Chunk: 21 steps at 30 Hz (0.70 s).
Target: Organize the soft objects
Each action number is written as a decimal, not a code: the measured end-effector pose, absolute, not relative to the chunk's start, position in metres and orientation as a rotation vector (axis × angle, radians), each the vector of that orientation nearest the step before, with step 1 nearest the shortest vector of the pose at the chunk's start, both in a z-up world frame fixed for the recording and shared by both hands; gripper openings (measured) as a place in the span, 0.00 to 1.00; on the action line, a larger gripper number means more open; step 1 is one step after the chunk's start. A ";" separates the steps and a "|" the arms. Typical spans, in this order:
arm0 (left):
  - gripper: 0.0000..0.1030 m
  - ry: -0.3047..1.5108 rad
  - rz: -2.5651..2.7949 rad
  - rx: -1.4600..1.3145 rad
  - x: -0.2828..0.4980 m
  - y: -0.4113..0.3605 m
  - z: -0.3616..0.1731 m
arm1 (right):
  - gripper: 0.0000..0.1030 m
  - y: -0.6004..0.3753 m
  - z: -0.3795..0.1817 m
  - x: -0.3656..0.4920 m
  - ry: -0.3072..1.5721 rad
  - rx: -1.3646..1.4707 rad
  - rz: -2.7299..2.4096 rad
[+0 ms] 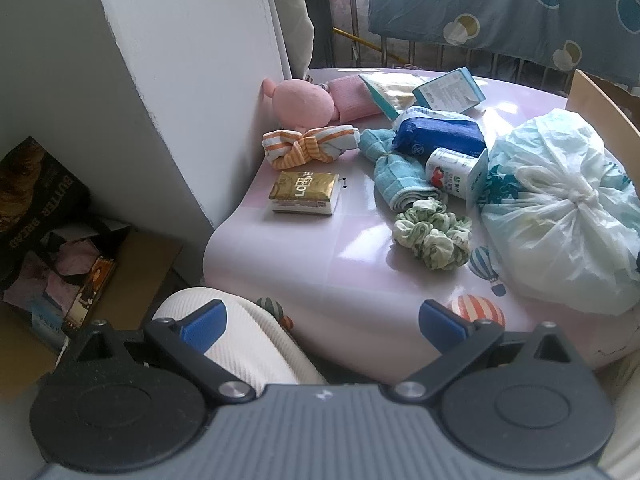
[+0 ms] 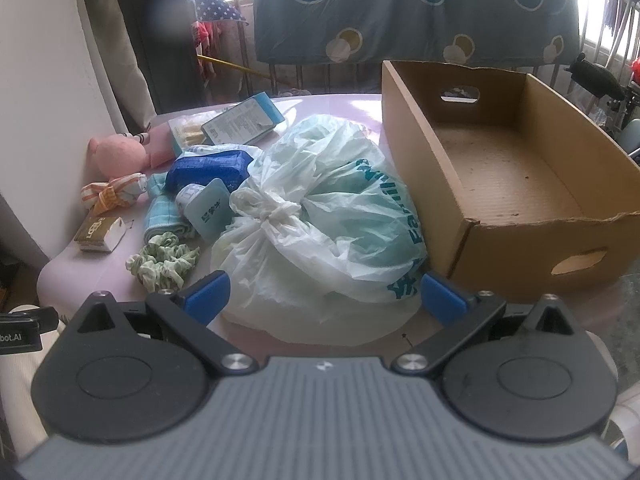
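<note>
Clutter fills the upper right of the left wrist view: a pink plush toy sits against the white wall at the far edge of the pink glossy worktop, with an orange-and-white striped knotted cloth just in front of it, a tied teal towel to its right, and a green-and-white ruffled scrunchie nearer the centre. A gold-wrapped flat packet lies apart from the heap. The left hand-held gripper hangs off the worktop's near edge at the bottom of the frame, fingers spread wide and gripping nothing, probably because no item has been chosen yet. A knotted translucent plastic bag is cut off at the right edge, and its contents cannot be made out. In the right wrist view, that plastic bag dominates the centre, touching the brown open-topped cardboard box at right, which looks empty and is likely the place meant for the soft things. The right hand-held gripper is likewise released, its blue pads flanking the bag's near side without closing on it. The bag hides part of the heap behind it.
</note>
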<state>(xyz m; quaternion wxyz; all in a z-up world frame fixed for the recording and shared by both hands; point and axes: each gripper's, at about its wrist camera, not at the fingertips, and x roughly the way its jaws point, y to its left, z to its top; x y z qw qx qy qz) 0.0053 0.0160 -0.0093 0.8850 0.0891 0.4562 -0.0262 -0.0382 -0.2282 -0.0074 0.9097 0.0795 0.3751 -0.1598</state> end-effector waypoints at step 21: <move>0.99 0.651 -0.208 0.171 0.088 -0.010 0.047 | 0.99 -0.260 0.077 0.107 0.623 0.190 0.088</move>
